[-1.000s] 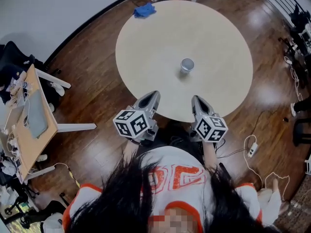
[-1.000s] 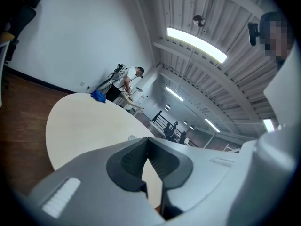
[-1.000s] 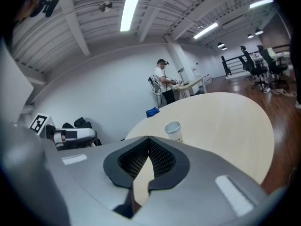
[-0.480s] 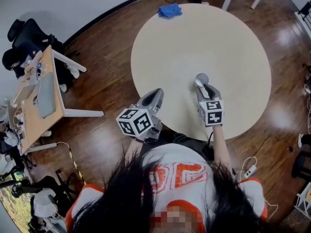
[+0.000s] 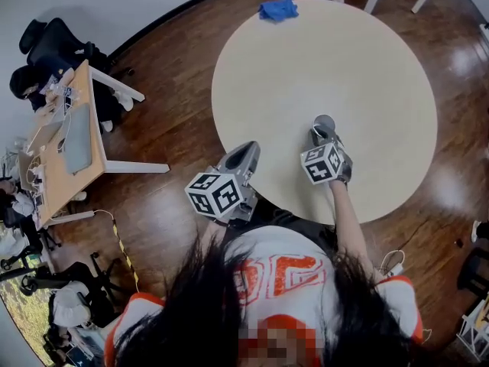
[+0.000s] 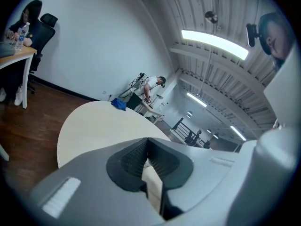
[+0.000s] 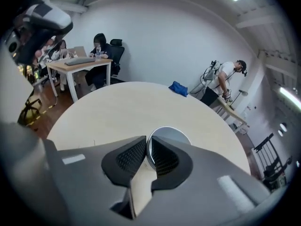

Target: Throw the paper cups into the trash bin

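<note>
A single paper cup stands upright on the round pale table, near its front edge. My right gripper reaches over the cup from the near side. In the right gripper view its jaws are closing, with the cup's near rim pinched between the ribbed pads of the right gripper. My left gripper hovers at the table's near edge, left of the cup, shut and with nothing in it. No trash bin shows in any view.
A blue cloth lies at the table's far edge. A wooden desk with a laptop stands to the left, with a seated person and office chairs. Cables lie on the dark wooden floor. Another person stands at the far wall.
My right gripper has moved forward over the table to the cup, opened, then closed onto its rim. The head view has shifted left. The left gripper has held its place.
</note>
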The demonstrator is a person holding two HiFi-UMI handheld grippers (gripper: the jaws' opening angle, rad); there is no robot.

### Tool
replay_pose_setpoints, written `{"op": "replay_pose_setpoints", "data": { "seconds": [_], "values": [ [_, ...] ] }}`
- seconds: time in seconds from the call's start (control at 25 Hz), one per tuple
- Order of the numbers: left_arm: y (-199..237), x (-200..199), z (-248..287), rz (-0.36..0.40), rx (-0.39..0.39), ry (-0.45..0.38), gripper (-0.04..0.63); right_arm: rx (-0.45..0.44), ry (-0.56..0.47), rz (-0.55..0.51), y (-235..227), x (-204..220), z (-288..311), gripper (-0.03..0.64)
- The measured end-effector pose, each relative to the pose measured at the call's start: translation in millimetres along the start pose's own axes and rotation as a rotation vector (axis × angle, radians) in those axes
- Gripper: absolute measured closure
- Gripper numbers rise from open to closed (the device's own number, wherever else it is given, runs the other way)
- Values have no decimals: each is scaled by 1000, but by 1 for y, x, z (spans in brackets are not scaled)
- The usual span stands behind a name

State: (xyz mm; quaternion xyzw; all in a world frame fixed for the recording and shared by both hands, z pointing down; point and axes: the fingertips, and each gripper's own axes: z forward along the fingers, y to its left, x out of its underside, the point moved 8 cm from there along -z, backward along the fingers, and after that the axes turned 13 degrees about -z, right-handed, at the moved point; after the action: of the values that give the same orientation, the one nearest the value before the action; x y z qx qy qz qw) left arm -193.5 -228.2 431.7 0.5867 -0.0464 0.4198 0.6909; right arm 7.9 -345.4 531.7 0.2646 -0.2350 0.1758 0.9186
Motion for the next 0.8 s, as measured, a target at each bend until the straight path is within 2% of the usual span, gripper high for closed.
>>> {"op": "replay_pose_setpoints", "data": {
  "seconds": [0.16,0.44,0.68,0.8],
  "values": [
    [4,-2,-6,-6,2,-9,595,-1,-25,124,-1,-1,-11,580],
    [6,-4,-13,4,51,0,595,47,-84,242,10,0,-42,581],
    [7,-4,-26,22,116,43,595,63,-162,420,38,-7,-79,583],
    [10,1,-35,31,154,84,595,93,-173,461,61,-8,-99,583]
  ]
}}
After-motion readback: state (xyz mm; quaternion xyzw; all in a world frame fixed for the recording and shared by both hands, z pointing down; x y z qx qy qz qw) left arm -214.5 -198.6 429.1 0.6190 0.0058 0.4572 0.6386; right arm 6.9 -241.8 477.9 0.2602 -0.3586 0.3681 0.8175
